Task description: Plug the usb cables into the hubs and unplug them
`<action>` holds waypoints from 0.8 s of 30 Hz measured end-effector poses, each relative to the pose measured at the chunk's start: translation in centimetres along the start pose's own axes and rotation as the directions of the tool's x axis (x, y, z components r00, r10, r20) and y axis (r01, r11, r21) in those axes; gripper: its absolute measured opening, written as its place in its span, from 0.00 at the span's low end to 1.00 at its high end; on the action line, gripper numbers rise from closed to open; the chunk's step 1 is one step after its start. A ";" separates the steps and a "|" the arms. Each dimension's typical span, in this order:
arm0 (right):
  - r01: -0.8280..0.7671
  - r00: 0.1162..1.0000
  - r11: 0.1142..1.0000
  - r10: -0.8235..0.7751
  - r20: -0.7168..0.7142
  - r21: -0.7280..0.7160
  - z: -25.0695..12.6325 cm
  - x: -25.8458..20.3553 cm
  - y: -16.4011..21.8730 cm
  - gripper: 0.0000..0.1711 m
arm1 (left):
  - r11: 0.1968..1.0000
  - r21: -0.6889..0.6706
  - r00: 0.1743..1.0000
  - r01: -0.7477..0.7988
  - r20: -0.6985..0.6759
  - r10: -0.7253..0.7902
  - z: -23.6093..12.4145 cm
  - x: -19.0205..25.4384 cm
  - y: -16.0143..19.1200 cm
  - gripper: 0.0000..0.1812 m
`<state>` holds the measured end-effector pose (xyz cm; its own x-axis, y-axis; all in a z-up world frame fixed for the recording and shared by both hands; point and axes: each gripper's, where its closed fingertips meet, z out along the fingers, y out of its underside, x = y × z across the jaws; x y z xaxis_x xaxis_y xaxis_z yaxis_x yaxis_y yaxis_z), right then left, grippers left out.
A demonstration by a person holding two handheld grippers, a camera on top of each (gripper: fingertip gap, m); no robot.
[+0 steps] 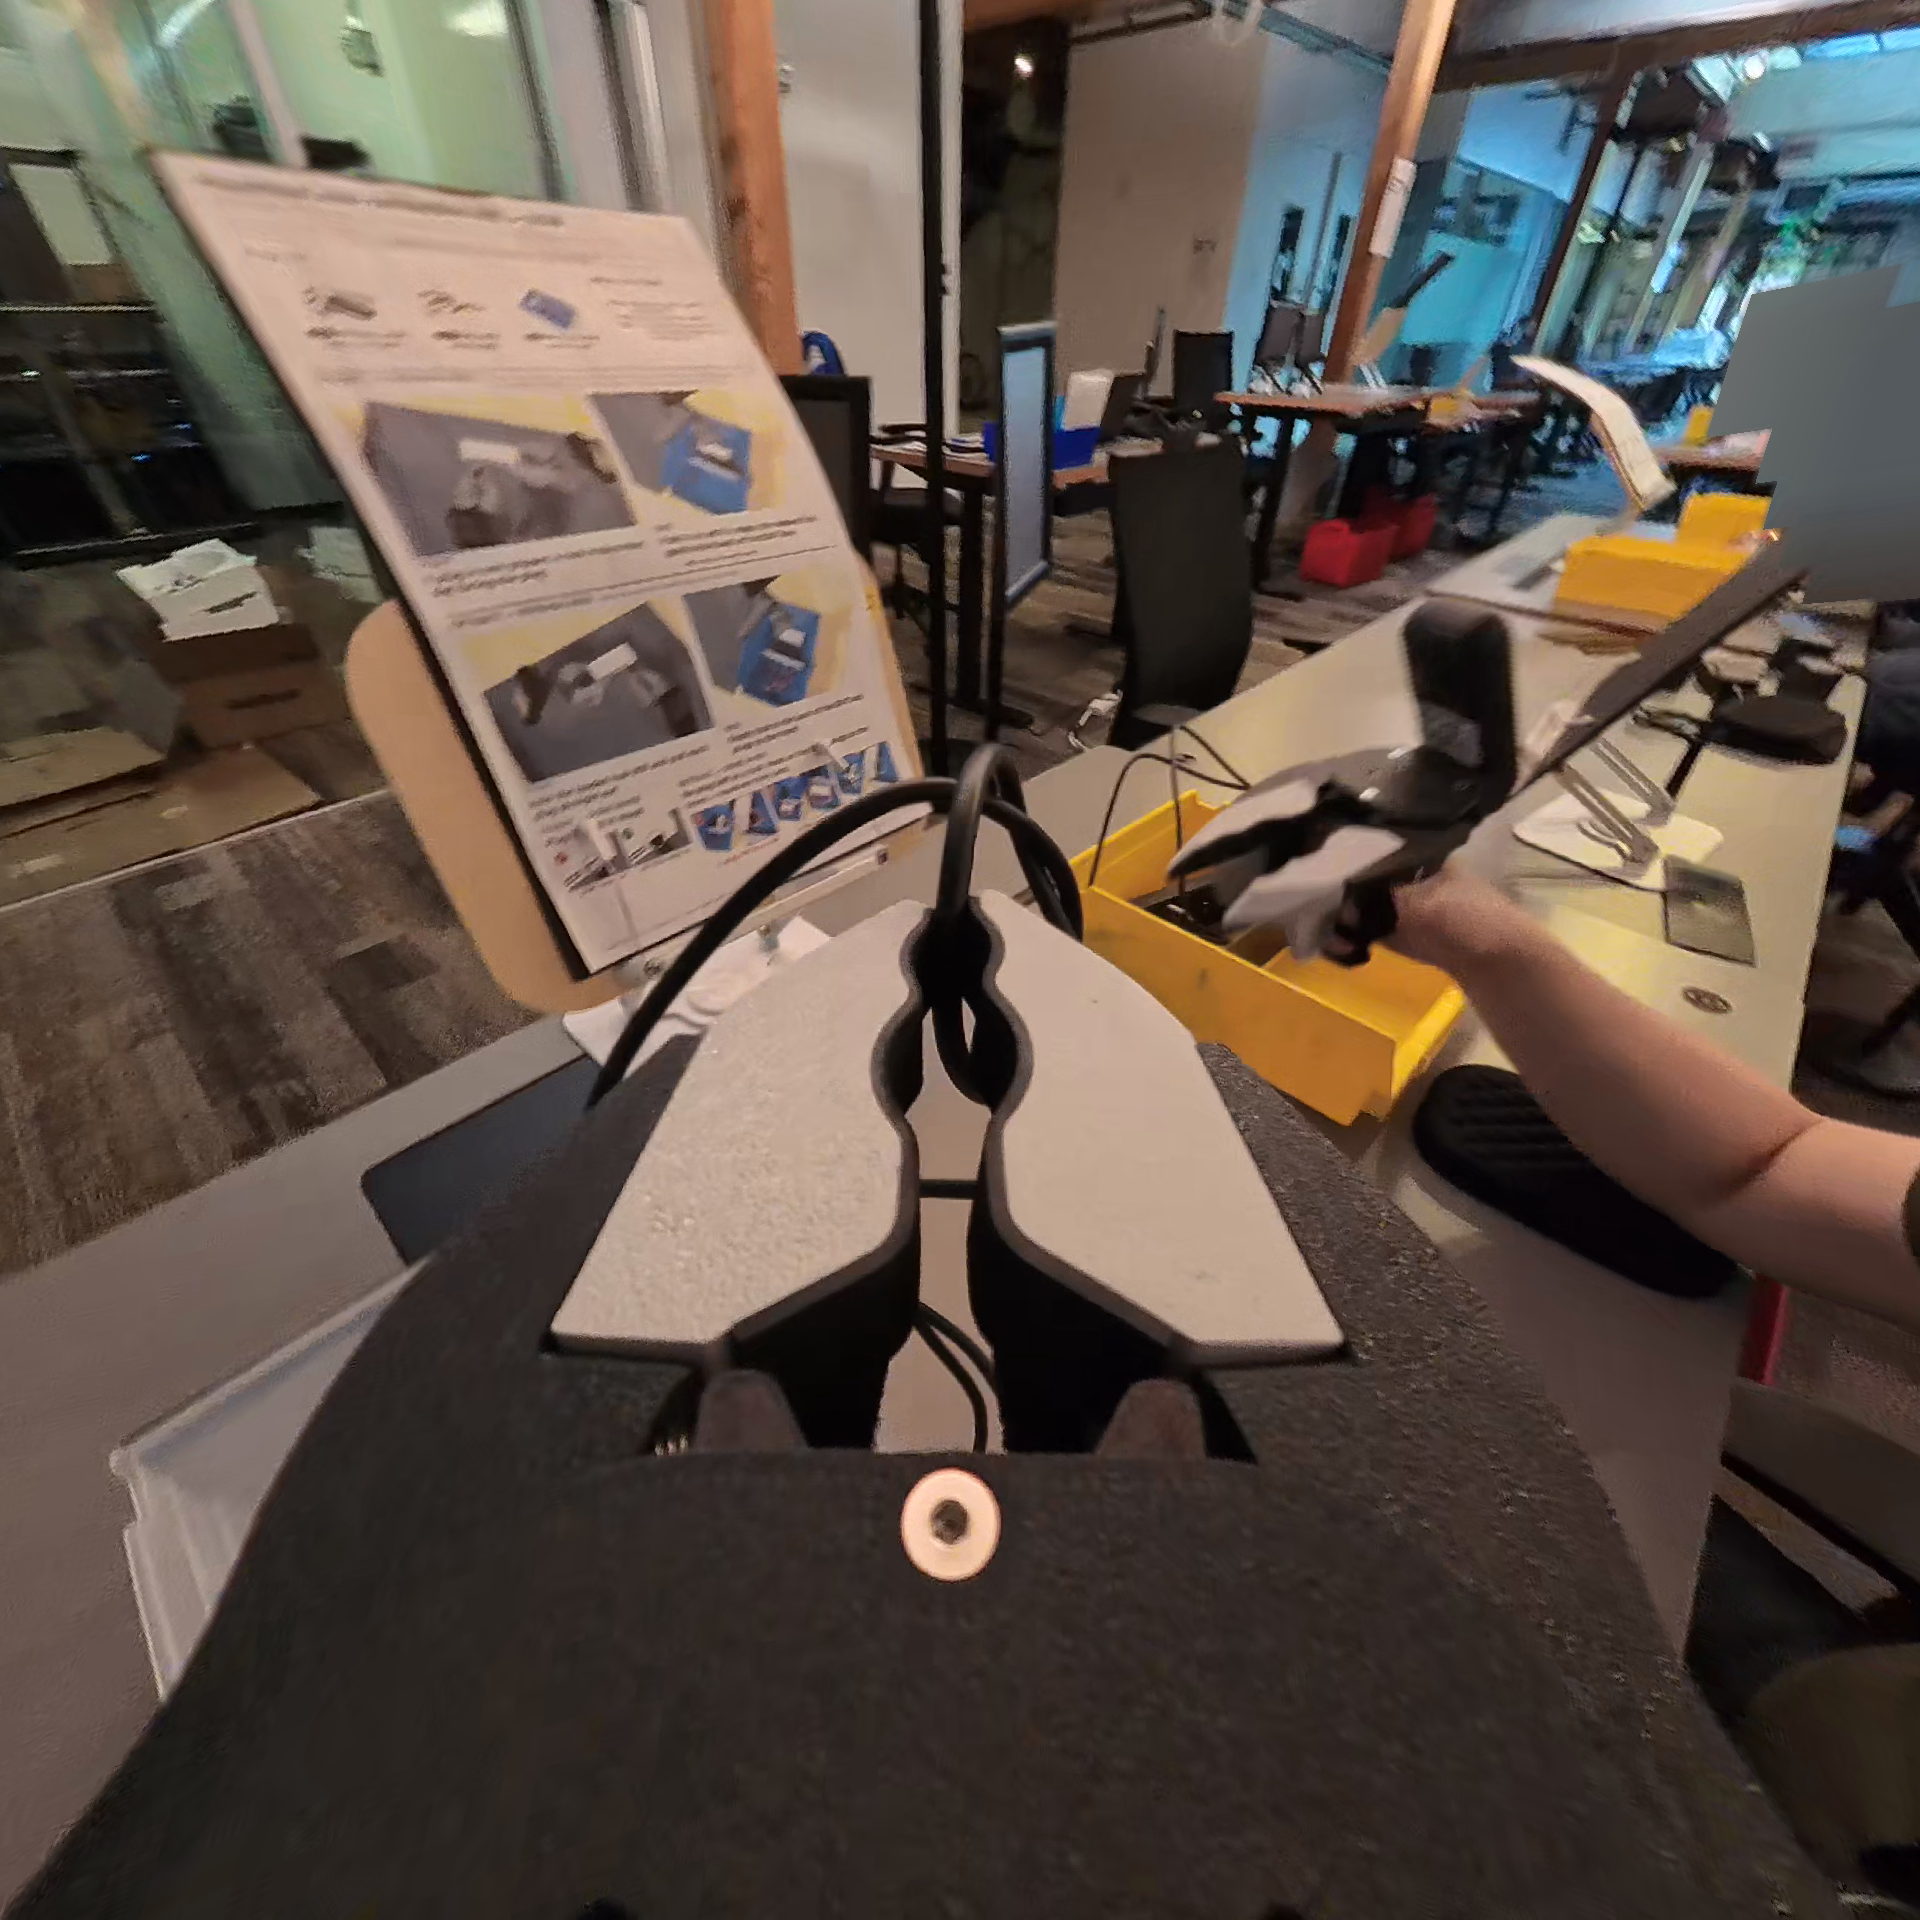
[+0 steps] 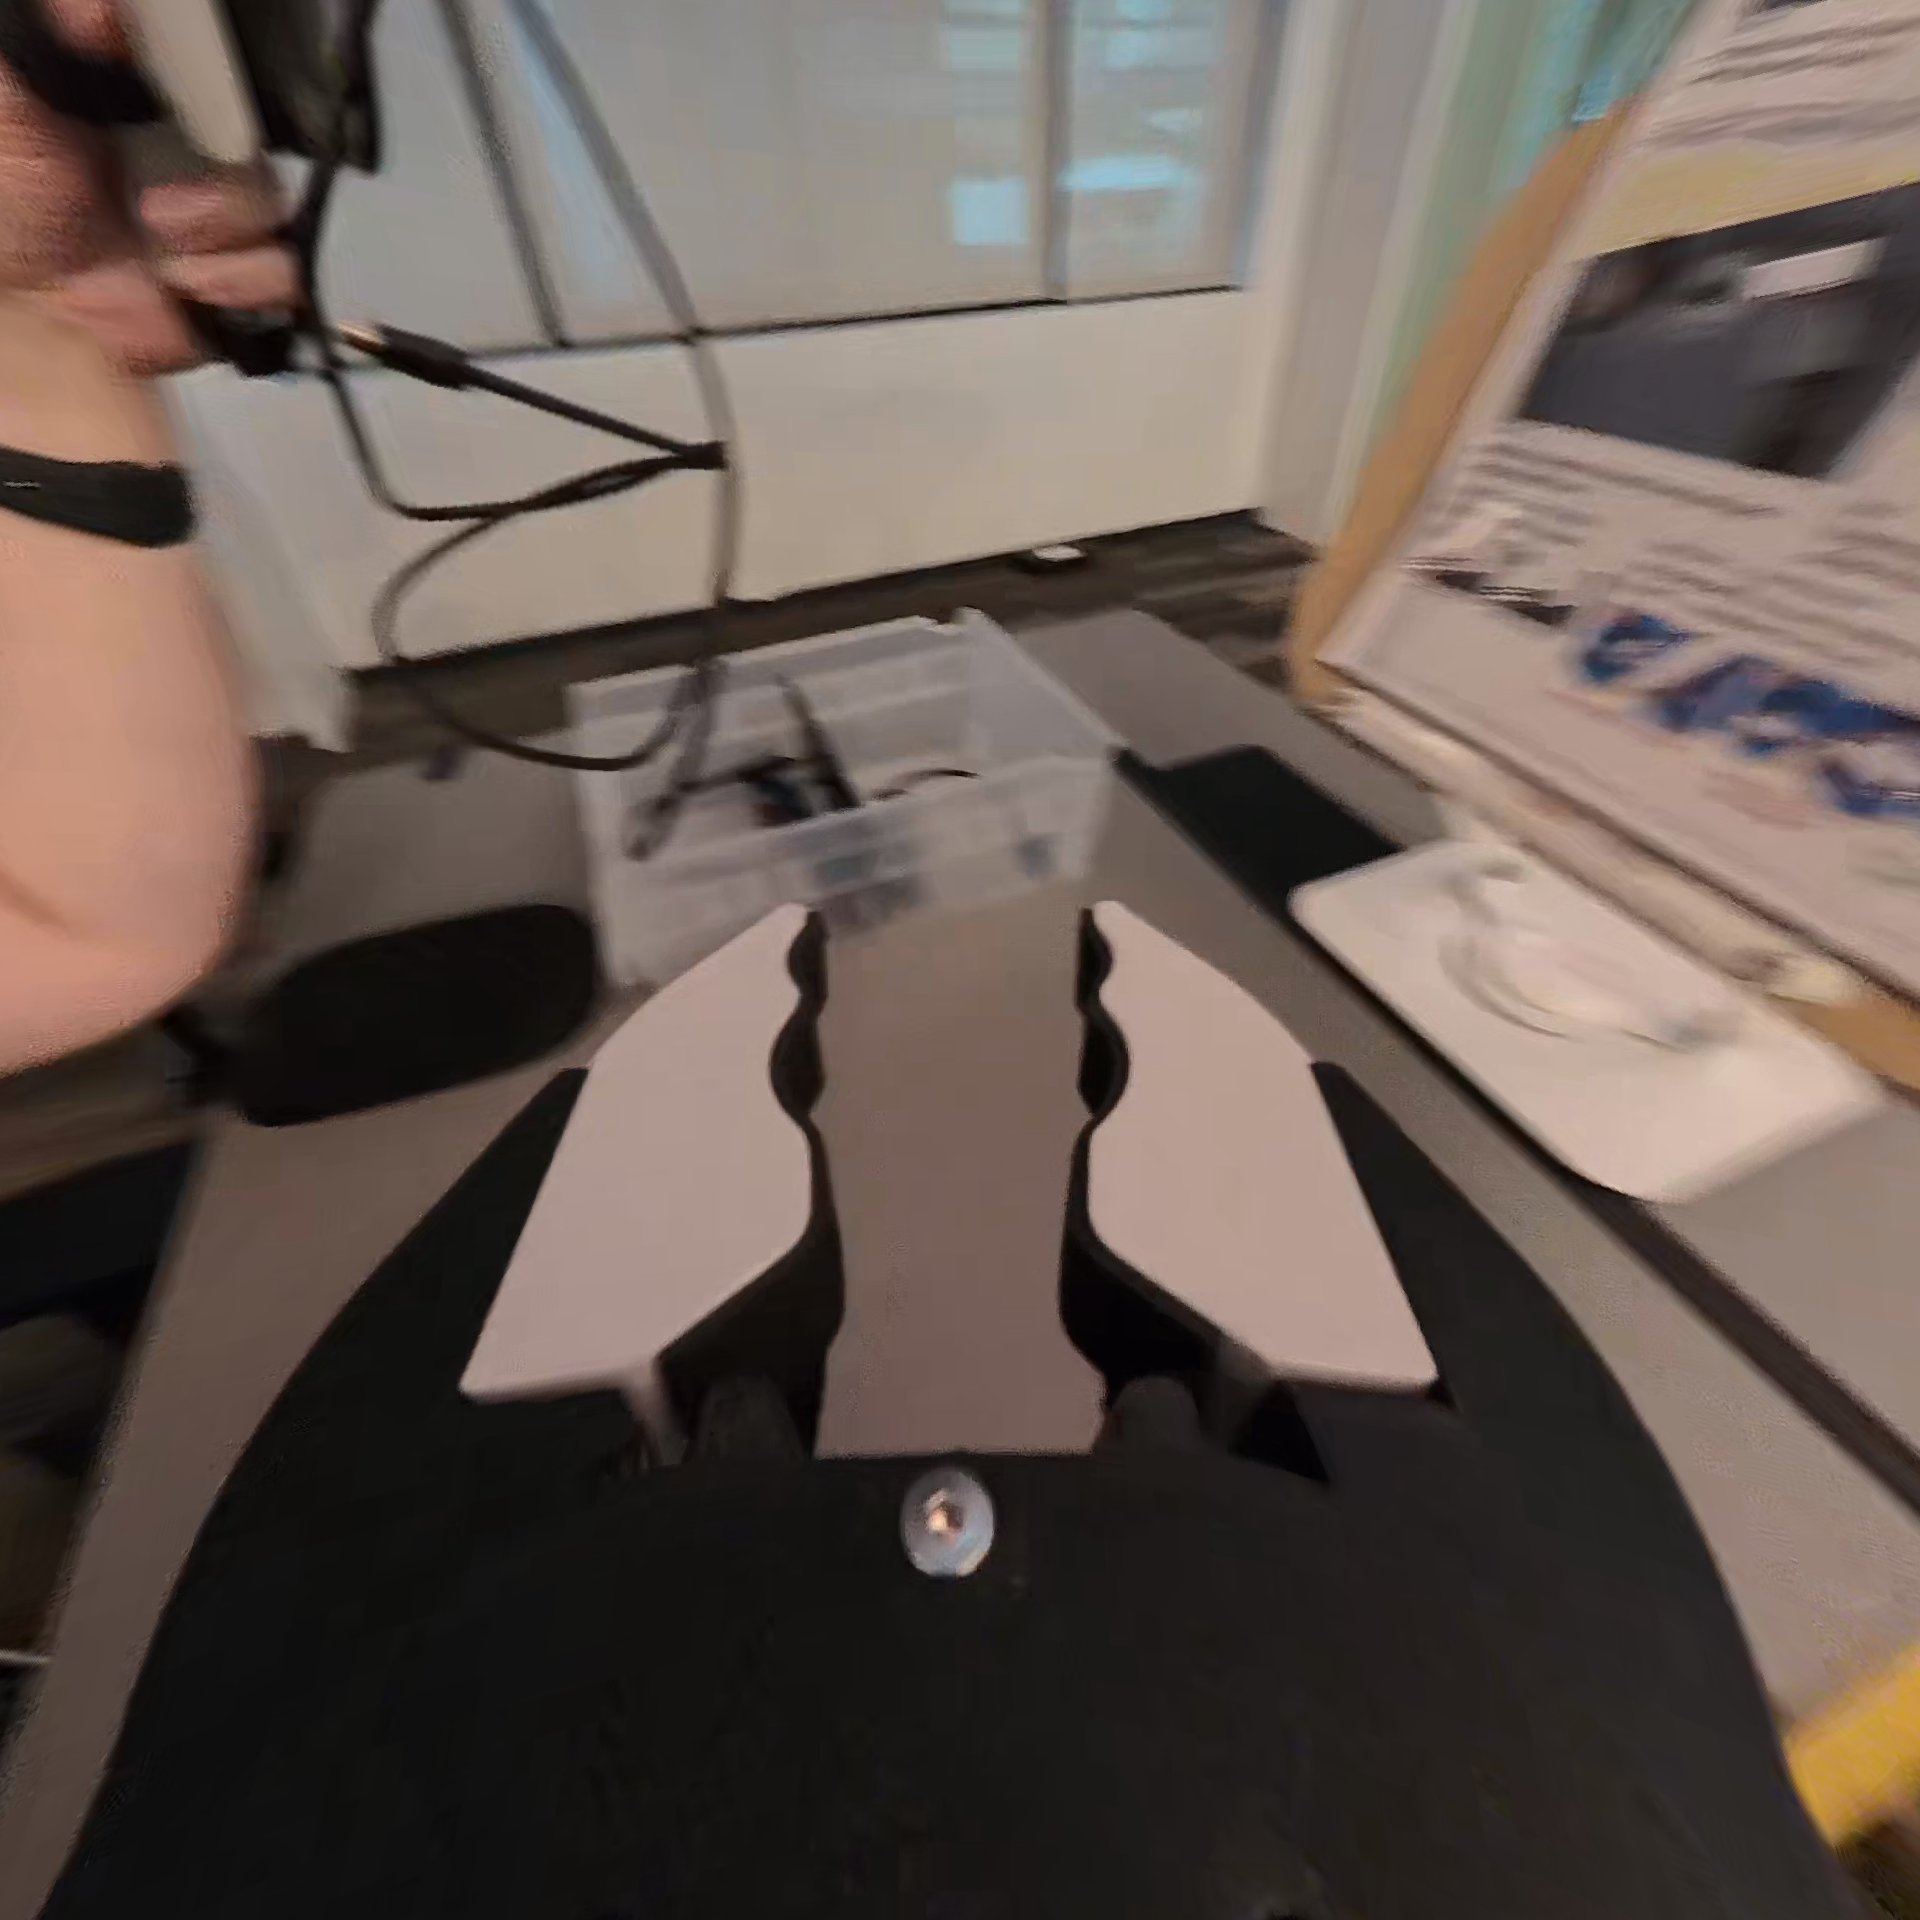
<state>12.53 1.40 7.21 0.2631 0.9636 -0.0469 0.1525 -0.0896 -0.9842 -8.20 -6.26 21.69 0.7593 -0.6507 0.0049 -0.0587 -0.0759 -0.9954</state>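
1. Two claws are in play. The left claw is clamped on a loop of black cable, held up off the bench. The right claw stands spread wide with nothing between its fingers.
2. One risk is slippage: the cable is pinched mid-length, not at a plug, so it could slide through when pulled.
3. One more risk is snagging: in the right wrist view cable strands trail from 10 o'clock down into the clear bin, and a tug might drag or tip it.
4. Blur in the right wrist view suggests quick motion, so the empty claw could miss its grab.
5. Counts: one clear bin at 12 o'clock of the right claw, one yellow bin at 2 o'clock of the left claw, one instruction board at 11 o'clock. I cannot make out any hub, and the cables are too tangled to count.
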 end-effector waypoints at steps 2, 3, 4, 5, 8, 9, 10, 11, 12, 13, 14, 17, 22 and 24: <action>-0.106 0.984 0.994 0.100 0.148 0.037 2.7 -3.5 0.4 0.41 | 0.999 -0.030 0.999 -0.041 -0.036 0.039 1.2 1.6 -2.3 0.02; -0.183 0.962 0.981 0.165 0.218 0.064 3.8 -5.1 0.3 0.55 | 0.997 -0.047 0.996 -0.064 -0.058 0.061 1.9 2.7 -3.4 0.02; -0.259 0.933 0.962 0.226 0.279 0.086 4.7 -6.5 0.2 0.61 | 0.994 -0.067 0.993 -0.085 -0.086 0.079 2.5 4.0 -4.3 0.02; -0.319 0.906 0.943 0.274 0.322 0.093 5.4 -7.6 0.2 0.63 | 0.990 -0.086 0.988 -0.114 -0.118 0.103 3.2 5.6 -5.2 0.02; -0.422 0.868 0.897 0.358 0.345 0.130 6.6 -8.1 0.4 0.66 | 0.959 -0.128 0.962 -0.251 -0.142 0.233 5.1 9.7 -7.2 0.02; -0.415 0.884 0.898 0.359 0.300 0.148 6.9 -7.3 0.7 0.66 | 0.947 -0.132 0.950 -0.293 -0.156 0.272 5.6 11.1 -7.6 0.02; -0.391 0.906 0.902 0.343 0.249 0.182 7.0 -6.3 0.8 0.66 | 0.942 -0.132 0.943 -0.309 -0.172 0.285 6.2 12.2 -7.9 0.02; -0.367 0.922 0.905 0.325 0.208 0.215 7.2 -5.3 0.8 0.64 | 0.942 -0.128 0.939 -0.311 -0.195 0.283 6.6 13.3 -8.2 0.02; -0.357 0.926 0.906 0.313 0.208 0.226 7.5 -5.0 0.8 0.63 | 0.943 -0.122 0.933 -0.310 -0.227 0.278 7.0 14.4 -8.4 0.02; -0.366 0.911 0.908 0.305 0.278 0.204 7.8 -5.8 0.7 0.54 | 0.945 -0.116 0.930 -0.305 -0.251 0.270 7.3 15.1 -8.5 0.02; -0.371 0.862 0.917 0.281 0.422 0.148 7.5 -7.8 0.6 0.30 | 0.948 -0.111 0.929 -0.298 -0.260 0.262 7.7 15.6 -8.7 0.02; -0.274 0.865 0.960 0.217 0.453 0.064 7.1 -9.0 1.1 0.03 | 0.953 -0.123 0.935 -0.277 -0.263 0.238 8.9 15.7 -8.6 0.02; -0.207 0.930 0.961 0.136 0.342 0.181 3.3 -6.7 -2.7 0.02 | 0.962 -0.147 0.958 -0.230 -0.209 0.197 8.9 13.8 -9.8 0.02; -0.180 0.951 0.951 0.103 0.293 0.251 0.8 -5.6 -4.9 0.02 | 0.963 -0.149 0.959 -0.224 -0.211 0.191 8.2 13.6 -10.2 0.02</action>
<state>9.55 -3.36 12.18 -0.0130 0.9806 -0.1956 -0.1415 -0.1954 -0.9704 8.08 -8.14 31.08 0.5799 -0.7978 -0.1648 -0.3232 -0.0396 -0.9455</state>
